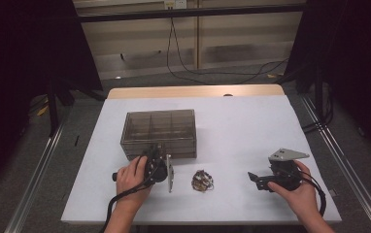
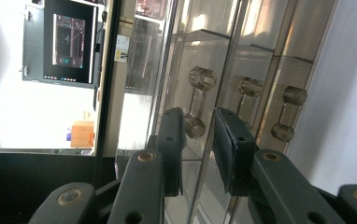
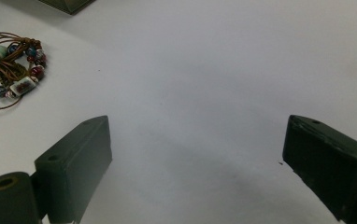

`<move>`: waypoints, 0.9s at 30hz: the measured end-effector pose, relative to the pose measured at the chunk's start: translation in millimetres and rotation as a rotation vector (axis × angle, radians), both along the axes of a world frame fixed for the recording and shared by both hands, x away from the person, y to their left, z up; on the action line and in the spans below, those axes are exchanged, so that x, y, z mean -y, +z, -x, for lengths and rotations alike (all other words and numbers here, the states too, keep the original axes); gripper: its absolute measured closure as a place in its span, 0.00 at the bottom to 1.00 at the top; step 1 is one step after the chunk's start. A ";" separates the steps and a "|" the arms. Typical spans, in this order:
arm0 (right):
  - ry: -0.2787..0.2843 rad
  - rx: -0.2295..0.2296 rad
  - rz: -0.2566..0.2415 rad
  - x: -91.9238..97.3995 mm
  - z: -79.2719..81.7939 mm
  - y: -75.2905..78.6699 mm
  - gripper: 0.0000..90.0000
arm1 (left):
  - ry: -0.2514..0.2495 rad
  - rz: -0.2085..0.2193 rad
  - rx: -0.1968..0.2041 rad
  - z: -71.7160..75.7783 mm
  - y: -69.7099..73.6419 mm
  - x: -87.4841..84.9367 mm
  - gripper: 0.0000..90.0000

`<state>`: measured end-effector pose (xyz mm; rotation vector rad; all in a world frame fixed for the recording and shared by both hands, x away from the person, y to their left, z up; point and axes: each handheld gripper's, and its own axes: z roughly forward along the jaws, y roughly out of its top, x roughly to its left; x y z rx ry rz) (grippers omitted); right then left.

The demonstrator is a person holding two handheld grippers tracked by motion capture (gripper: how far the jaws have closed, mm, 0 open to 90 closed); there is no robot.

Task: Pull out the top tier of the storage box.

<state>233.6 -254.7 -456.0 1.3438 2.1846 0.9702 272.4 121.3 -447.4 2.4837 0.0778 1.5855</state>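
My left gripper (image 2: 197, 149), jaws narrowly parted around nothing, faces the drawer handles (image 2: 196, 102) of the smoky box (image 1: 158, 132). Right gripper (image 3: 197, 163), jaws spread wide, idles beside the beaded bracelet (image 3: 9, 67). Step looks like drawer opening; next I must pinch one handle squarely.

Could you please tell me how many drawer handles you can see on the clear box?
3 handles: first, second and third, side by side on the clear box front; others may be hidden.

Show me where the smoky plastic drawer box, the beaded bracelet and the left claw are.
drawer box (image 1: 160, 127), high view, on its top panel.
beaded bracelet (image 3: 9, 70), right gripper view, on its beads.
left claw (image 2: 199, 149), left gripper view, midway between its fingertips.
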 end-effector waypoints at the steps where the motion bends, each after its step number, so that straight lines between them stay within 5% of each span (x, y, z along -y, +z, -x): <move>1: 0.004 0.002 0.001 0.2 0.2 0.0 0.09 | 0.008 -0.007 -0.008 -0.2 0.0 -0.1 0.82; 5: 0.003 0.002 0.001 0.5 1.1 -0.2 0.09 | 0.004 -0.021 0.013 -2.0 -0.2 -1.0 0.83; 11: -0.002 0.004 -0.002 1.0 2.9 0.1 0.09 | 0.007 0.014 0.004 -2.8 -1.4 -0.9 0.86; 14: -0.001 0.009 0.002 1.3 3.3 0.0 0.09 | 0.013 -0.014 0.016 -3.0 0.7 1.6 0.87; 27: -0.002 0.004 -0.001 2.2 3.4 0.5 0.09 | 0.011 -0.010 -0.006 -1.0 3.8 2.5 0.88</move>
